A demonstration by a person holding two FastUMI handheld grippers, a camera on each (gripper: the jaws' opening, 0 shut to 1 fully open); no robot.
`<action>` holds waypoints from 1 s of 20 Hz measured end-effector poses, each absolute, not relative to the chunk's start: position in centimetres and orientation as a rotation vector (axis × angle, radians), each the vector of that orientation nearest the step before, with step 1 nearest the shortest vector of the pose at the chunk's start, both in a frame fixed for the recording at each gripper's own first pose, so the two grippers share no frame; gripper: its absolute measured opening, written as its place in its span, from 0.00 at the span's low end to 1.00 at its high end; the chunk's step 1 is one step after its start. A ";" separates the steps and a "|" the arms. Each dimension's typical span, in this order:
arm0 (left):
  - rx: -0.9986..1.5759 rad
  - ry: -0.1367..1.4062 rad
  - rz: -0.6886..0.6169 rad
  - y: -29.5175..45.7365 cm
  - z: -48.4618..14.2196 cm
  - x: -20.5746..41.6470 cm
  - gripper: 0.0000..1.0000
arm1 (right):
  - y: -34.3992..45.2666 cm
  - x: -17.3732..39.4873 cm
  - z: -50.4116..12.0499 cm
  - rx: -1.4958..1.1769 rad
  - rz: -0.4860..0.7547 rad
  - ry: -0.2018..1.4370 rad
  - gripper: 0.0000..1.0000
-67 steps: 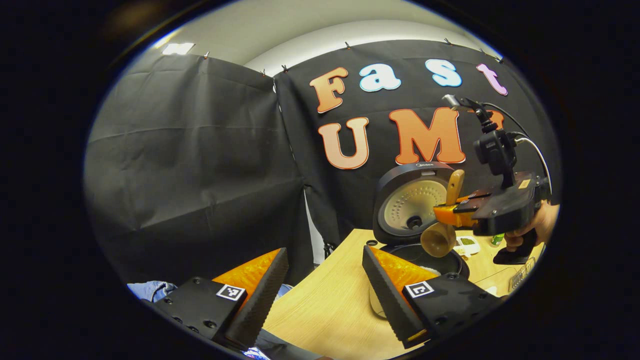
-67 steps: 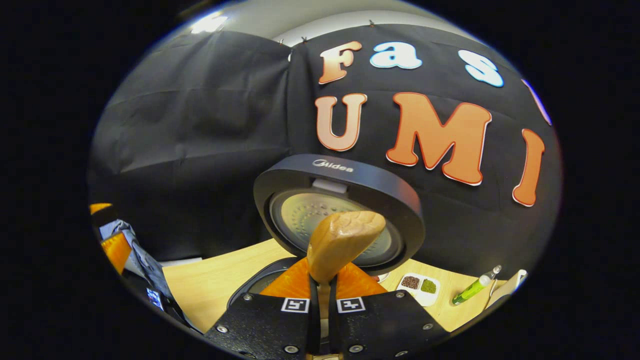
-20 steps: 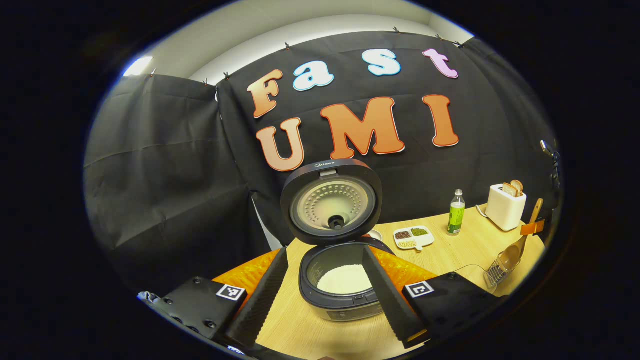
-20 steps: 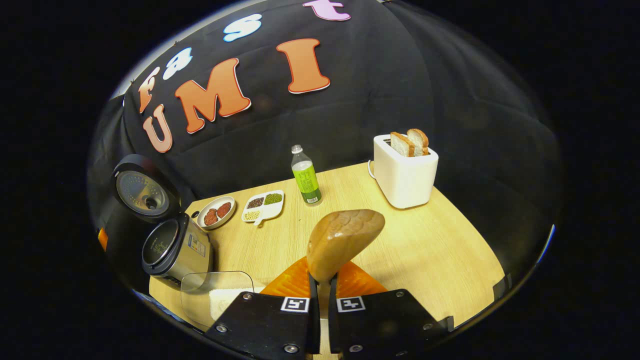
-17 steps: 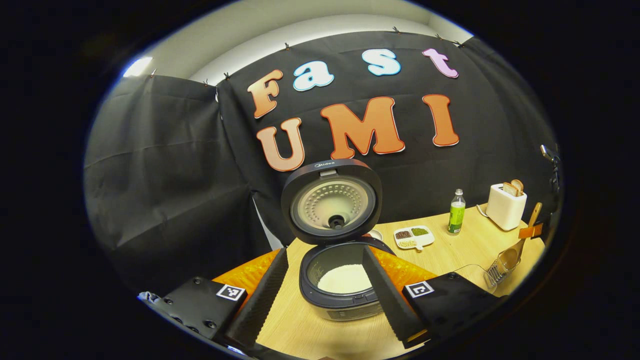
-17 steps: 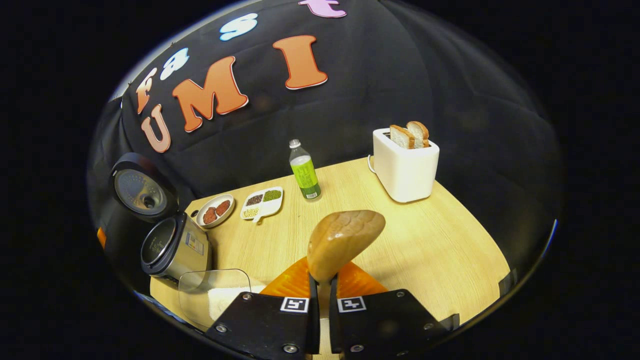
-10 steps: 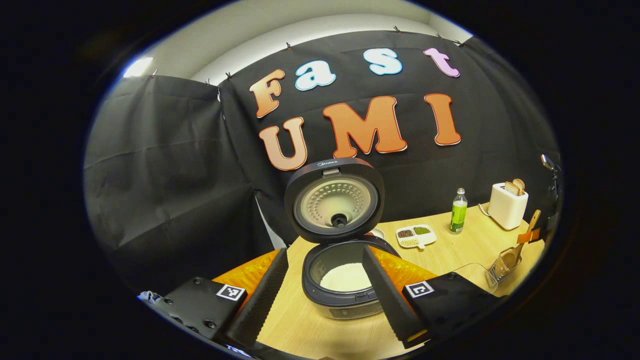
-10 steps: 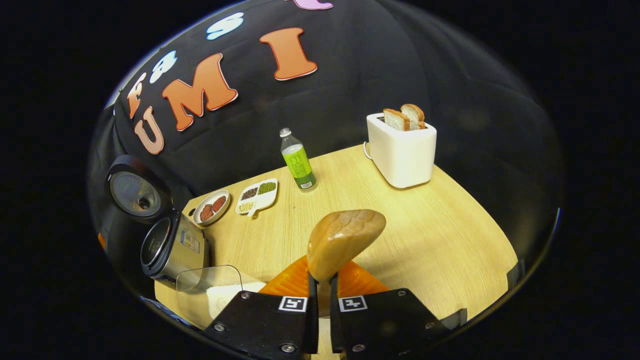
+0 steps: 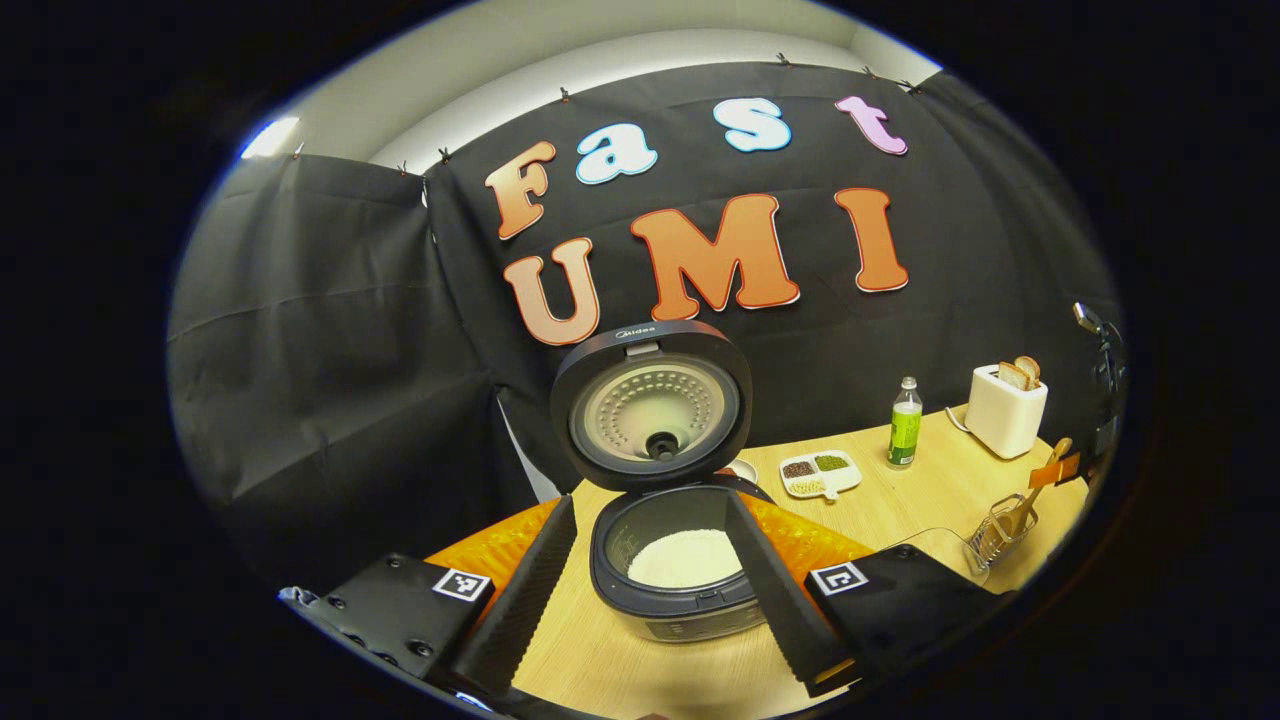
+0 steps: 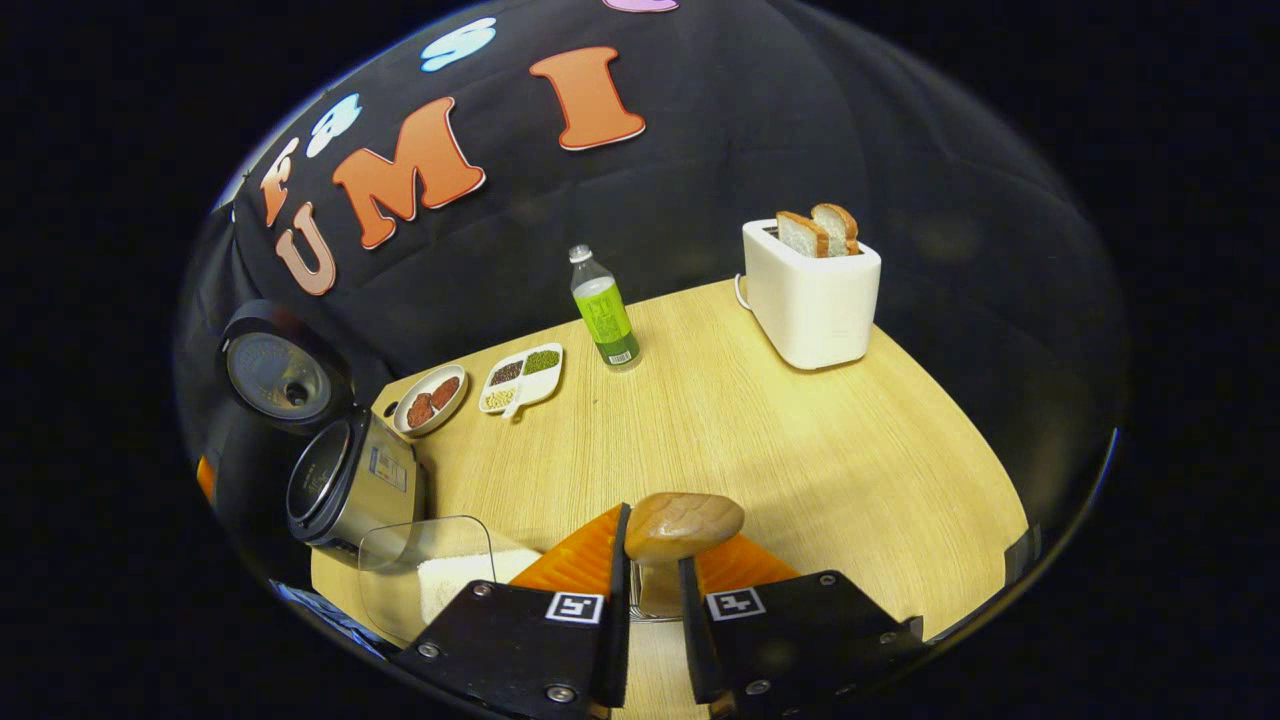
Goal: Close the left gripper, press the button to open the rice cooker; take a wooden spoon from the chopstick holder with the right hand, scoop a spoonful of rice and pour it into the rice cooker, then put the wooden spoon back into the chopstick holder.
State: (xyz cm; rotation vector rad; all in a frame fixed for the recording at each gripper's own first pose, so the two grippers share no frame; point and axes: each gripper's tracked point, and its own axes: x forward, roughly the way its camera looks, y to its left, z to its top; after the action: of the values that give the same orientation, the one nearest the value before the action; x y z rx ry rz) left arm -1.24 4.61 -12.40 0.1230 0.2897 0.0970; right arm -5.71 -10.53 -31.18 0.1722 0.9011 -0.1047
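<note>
Right gripper (image 10: pixel 650 575): slightly parted around spoon (image 10: pixel 683 524), contact unclear | left gripper (image 9: pixel 650 590): wide apart, empty, before cooker (image 9: pixel 680 570)

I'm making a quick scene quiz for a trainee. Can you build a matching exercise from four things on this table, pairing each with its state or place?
Things:
1. rice cooker lid
2. toaster
3. bottle
4. wooden spoon

States or places:
A. holds two bread slices
B. stands in the wire holder
C. raised open
D. upright between the divided dish and the toaster

Pairs: 1-C, 2-A, 3-D, 4-B
</note>
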 end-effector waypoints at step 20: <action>-0.186 0.112 0.157 9.3 -2.4 14.9 0.93 | -5.9 3.5 -9.7 -0.016 0.014 0.400 0.84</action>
State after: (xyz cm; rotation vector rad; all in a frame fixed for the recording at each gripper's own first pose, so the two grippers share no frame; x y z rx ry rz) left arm 14.90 9.31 -2.42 -0.1855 0.1119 0.1574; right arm 3.54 -5.86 -9.74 -0.0156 0.3997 0.0144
